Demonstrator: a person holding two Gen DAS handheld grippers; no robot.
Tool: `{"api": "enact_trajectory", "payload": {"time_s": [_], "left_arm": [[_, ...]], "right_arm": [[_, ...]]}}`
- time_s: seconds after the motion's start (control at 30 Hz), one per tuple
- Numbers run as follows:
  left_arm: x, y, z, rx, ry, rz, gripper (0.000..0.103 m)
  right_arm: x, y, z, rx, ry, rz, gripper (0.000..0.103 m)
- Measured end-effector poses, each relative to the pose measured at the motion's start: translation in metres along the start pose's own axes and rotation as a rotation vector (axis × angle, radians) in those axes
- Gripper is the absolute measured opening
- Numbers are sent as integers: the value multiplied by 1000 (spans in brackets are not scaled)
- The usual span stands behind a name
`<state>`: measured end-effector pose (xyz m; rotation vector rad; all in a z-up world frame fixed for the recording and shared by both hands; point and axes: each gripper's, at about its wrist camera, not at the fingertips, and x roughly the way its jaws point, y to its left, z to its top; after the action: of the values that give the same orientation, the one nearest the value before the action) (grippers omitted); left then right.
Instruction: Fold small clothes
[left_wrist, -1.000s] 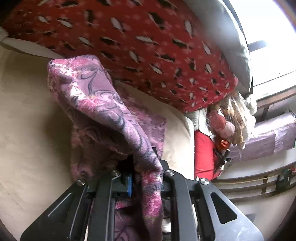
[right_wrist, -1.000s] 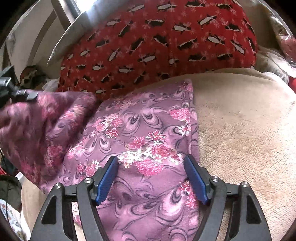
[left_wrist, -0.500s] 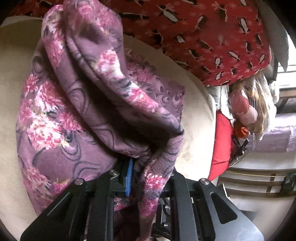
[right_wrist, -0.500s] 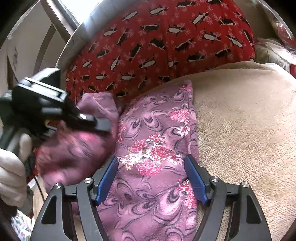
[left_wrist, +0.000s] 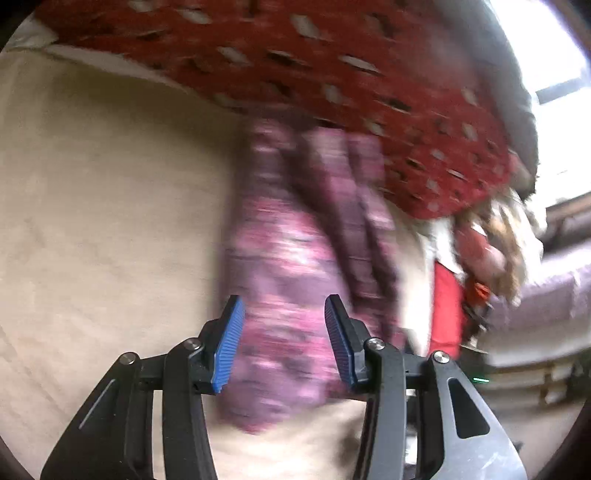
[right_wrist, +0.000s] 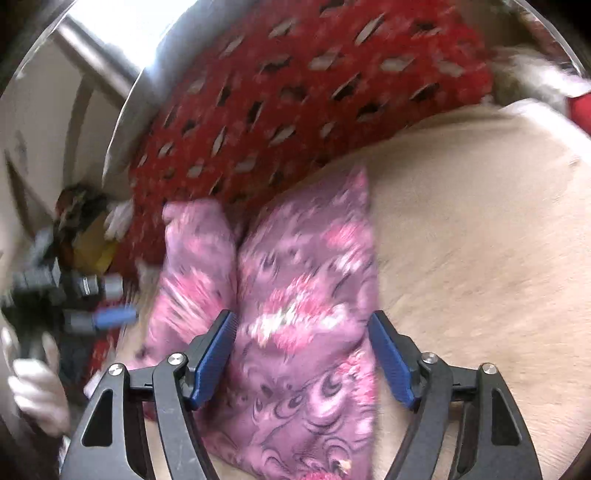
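Note:
A purple garment with pink flowers (right_wrist: 303, 317) lies folded on the beige blanket (right_wrist: 472, 258), one part doubled over at its left side (right_wrist: 195, 266). In the left wrist view the garment (left_wrist: 295, 258) is blurred and lies just ahead of my left gripper (left_wrist: 282, 343), which is open and empty, its blue pads (left_wrist: 229, 347) apart. My right gripper (right_wrist: 301, 358) is open above the garment's near part and holds nothing. The left gripper also shows blurred at the left edge of the right wrist view (right_wrist: 74, 302).
A red pillow with a black-and-white print (left_wrist: 332, 74) lies along the far side of the blanket (left_wrist: 110, 221). Red cloth and a doll-like toy (left_wrist: 480, 251) sit at the bed's right edge. A window (left_wrist: 561, 92) is beyond it.
My left gripper has let go of the garment part it was holding, opened and pulled back to the left. That part now lies folded over. Both views are blurred by motion.

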<state>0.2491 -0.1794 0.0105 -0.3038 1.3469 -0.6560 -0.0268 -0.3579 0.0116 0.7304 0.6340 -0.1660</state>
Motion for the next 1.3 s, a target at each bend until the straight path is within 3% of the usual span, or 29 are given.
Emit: {"api": "enact_trajectory", "payload": {"time_s": [0.17,0.27,0.3,0.33,0.37,0.43,0.5,0.57,0.6,0.63,0.8,0.83,0.87,0.93,1.0,1.07,1.1,1.13,1.17,1.3], "left_arm": [[36,28,-9,-88,76,-82,43],[41,32,-11,-99,62,-107,44],[40,34,-11,-106,60,-116,44],[37,35,-12,-106,57,-115,45],[34,39,-13,-101,54,-111,45],[28,42,-16,-62,32,-72,48],[28,43,-19,-21,11,6,60],[35,39,-23,-13,22,14,61],[37,40,-25,-19,29,6,61],[35,41,-26,-19,25,1,61],[27,39,-26,-10,24,-23,60],[27,37,-26,-6,22,-29,60],[27,34,-25,-2,20,-29,61],[31,28,-23,13,20,-21,61],[35,27,-21,13,22,-16,61],[36,24,-17,4,23,-20,61],[34,25,-15,1,22,-22,61],[31,25,-13,6,12,-16,61],[28,23,-13,14,-1,-1,61],[24,8,-14,98,-74,122,65]], "right_arm": [[30,70,13,-214,62,16,77],[75,104,3,-373,158,-114,72],[85,110,-2,-409,191,-131,41],[96,113,-4,-446,233,-123,19],[96,114,-3,-447,229,-113,12],[78,98,6,-331,149,-37,12],[60,57,12,-122,70,19,11],[60,6,5,85,87,-9,10],[63,-13,-1,149,119,-36,4],[58,-27,-6,220,113,25,4],[25,-20,3,228,28,42,17],[24,-16,9,216,15,54,25],[27,-9,14,201,15,67,43],[47,8,22,155,40,60,60],[77,20,25,77,130,-7,61],[97,31,22,-4,193,-68,55],[98,39,21,-66,188,-68,32],[95,47,22,-116,185,-50,16],[86,53,22,-139,168,-17,11],[33,52,20,-143,23,87,10]]}}
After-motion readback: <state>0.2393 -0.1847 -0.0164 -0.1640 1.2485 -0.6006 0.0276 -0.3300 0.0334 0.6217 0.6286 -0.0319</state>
